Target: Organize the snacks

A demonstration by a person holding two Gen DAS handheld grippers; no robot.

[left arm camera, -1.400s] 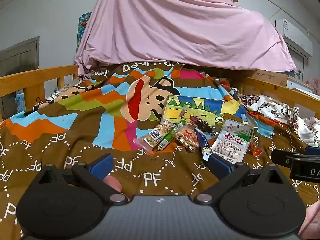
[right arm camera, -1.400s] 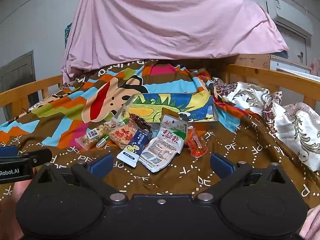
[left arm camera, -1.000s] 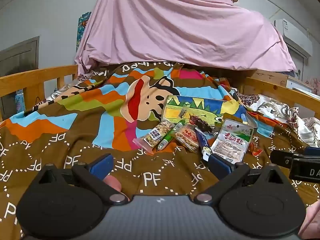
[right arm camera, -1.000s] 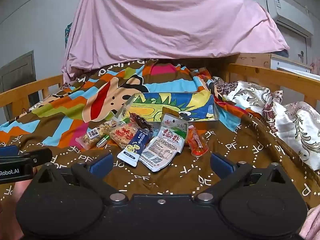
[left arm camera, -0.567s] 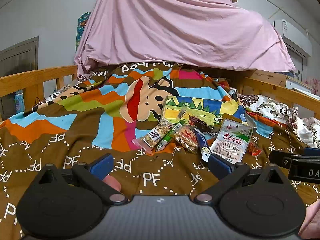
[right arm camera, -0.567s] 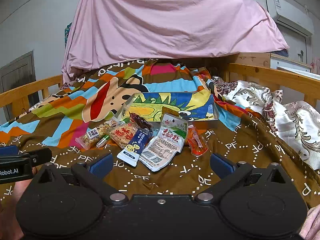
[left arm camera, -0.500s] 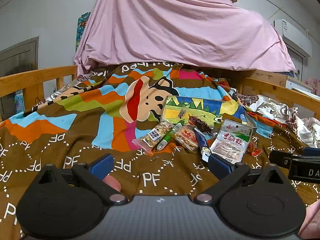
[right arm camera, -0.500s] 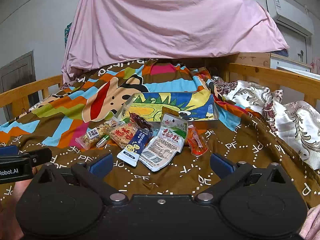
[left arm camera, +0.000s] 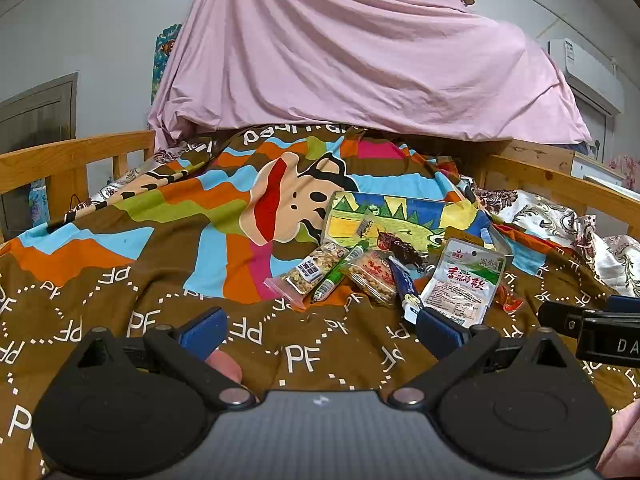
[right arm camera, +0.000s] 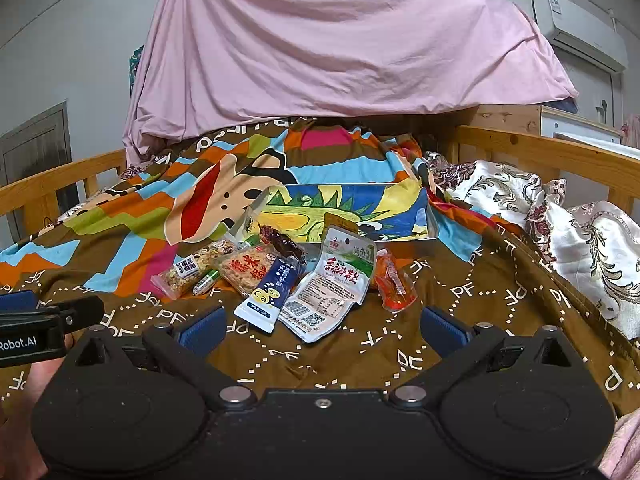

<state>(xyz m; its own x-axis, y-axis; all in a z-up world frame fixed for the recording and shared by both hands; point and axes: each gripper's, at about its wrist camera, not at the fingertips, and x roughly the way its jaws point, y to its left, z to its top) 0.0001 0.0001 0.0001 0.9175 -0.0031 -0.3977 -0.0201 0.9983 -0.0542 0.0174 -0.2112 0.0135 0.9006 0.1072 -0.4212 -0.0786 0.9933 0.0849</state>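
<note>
Several snack packets lie in a loose pile on the patterned bedspread, in front of a colourful cartoon-printed box [right arm camera: 344,212] [left arm camera: 400,220]. Among them are a white pouch with red lettering [right arm camera: 336,284] [left arm camera: 464,284], a blue stick pack [right arm camera: 272,288] [left arm camera: 404,284], a clear nut bar [right arm camera: 188,272] [left arm camera: 310,274], a green tube [left arm camera: 340,270], an orange cracker pack [right arm camera: 244,268] and a small orange sachet [right arm camera: 394,284]. My left gripper [left arm camera: 320,328] hovers open, short of the pile. My right gripper [right arm camera: 322,326] is open too, just before the pouch, nothing between its fingers.
Wooden bed rails [left arm camera: 76,160] [right arm camera: 560,156] run along both sides. A pink sheet [right arm camera: 340,48] drapes over the far end. Floral pillows [right arm camera: 560,220] lie at the right. A fingertip [left arm camera: 224,362] shows under the left gripper. Each gripper's side appears in the other's view.
</note>
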